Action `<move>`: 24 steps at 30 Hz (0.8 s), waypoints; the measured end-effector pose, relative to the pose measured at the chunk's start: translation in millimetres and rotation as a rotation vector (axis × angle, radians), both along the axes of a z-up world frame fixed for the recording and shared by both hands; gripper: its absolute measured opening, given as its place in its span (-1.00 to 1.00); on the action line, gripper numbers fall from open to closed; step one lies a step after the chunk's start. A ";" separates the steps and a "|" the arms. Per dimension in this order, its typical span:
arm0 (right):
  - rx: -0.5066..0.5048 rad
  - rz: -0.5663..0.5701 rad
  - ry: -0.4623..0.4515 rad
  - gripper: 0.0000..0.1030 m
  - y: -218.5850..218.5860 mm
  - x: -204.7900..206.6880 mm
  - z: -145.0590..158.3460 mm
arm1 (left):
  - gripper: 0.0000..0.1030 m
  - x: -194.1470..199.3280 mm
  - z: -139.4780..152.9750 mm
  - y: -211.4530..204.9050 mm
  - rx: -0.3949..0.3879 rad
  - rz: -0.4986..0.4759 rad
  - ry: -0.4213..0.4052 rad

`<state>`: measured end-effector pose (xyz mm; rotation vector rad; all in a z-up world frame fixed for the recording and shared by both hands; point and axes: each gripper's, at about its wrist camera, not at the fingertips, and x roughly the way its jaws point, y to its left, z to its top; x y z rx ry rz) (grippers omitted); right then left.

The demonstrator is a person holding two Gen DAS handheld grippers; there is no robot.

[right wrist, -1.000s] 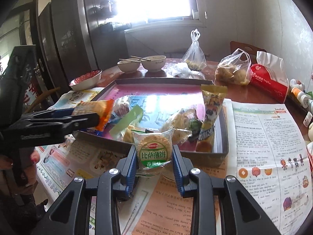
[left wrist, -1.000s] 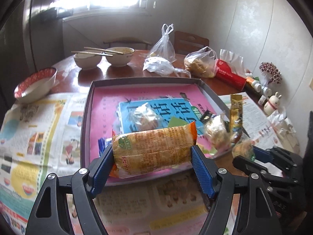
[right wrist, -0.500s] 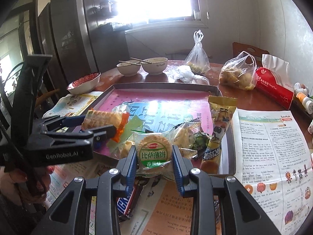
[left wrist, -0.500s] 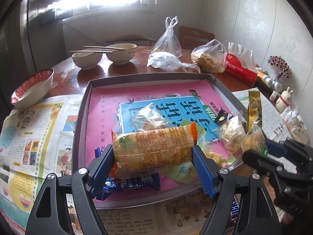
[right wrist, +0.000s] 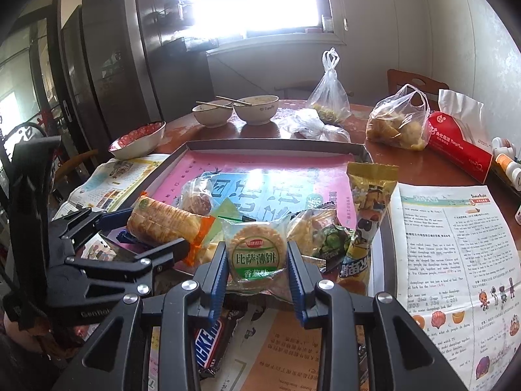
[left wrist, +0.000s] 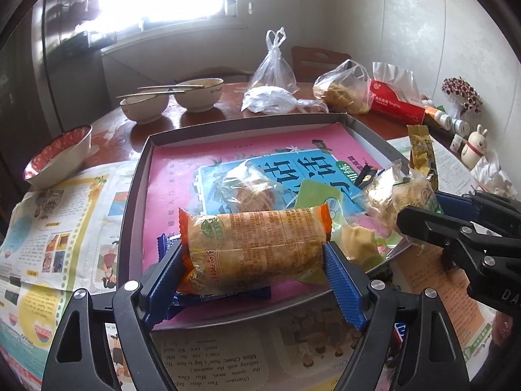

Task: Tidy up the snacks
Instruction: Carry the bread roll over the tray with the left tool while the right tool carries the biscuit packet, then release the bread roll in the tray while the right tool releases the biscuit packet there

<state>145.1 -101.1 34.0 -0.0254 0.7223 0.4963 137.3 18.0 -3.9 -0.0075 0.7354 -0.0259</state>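
A grey shallow tray (left wrist: 136,195) lined with a pink and blue sheet holds a heap of snacks. My left gripper (left wrist: 252,251) has a long orange biscuit packet (left wrist: 257,244) lengthwise between its blue pads (left wrist: 338,280). The jaws are opening, and the packet lies low over blue wrappers (left wrist: 166,241) at the tray's near edge. My right gripper (right wrist: 257,254) is shut on a round cracker packet with a green label (right wrist: 255,254), held upright over the tray's (right wrist: 276,145) near rim. In the right wrist view the left gripper (right wrist: 146,231) shows at the left with its packet (right wrist: 162,221).
A tall yellow snack pack (right wrist: 368,208) leans on the tray's right rim. A Snickers bar (right wrist: 208,339) lies on the newspaper below my right gripper. Bowls (right wrist: 257,110), plastic bags (right wrist: 397,123), a red tissue pack (right wrist: 456,146) and small bottles crowd the far table.
The left gripper has moved forward and down over the tray with the orange packet, which now lies low on the blue wrappers. The right gripper keeps its cracker packet at the near rim.
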 end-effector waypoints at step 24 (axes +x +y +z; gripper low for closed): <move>-0.036 0.040 -0.015 -0.25 28.6 12.8 1.7 | 0.67 -7.3 1.0 20.4 -0.095 -0.007 -0.007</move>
